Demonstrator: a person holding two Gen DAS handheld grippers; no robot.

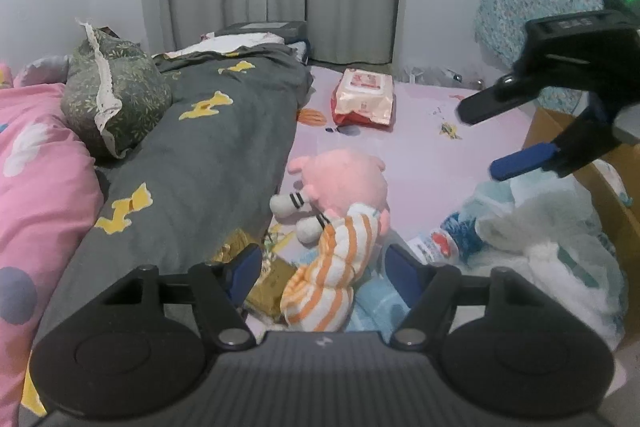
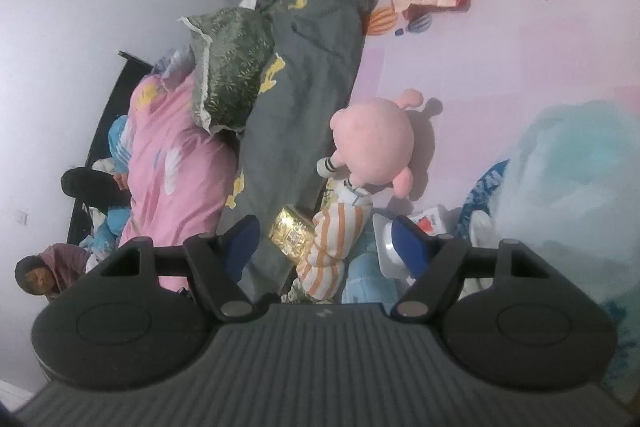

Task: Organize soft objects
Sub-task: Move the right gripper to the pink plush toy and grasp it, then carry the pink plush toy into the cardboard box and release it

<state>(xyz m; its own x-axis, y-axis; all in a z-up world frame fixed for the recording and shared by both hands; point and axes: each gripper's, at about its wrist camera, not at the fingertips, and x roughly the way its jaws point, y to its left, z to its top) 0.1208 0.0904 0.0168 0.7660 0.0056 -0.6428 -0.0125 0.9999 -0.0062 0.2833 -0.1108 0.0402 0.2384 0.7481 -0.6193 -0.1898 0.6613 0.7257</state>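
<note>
A pink-headed plush doll in an orange-striped suit lies on the lilac bed sheet. My left gripper is open, its blue pads either side of the doll's striped legs, apart from them. My right gripper shows in the left wrist view, open and raised at the right above a pale blue and white pile of soft things. In the right wrist view the right gripper is open above the doll, holding nothing.
A grey quilt with yellow shapes, a green pillow and a pink quilt lie at the left. A pink wipes pack lies further back. A cardboard box stands at the right. A gold packet lies by the doll.
</note>
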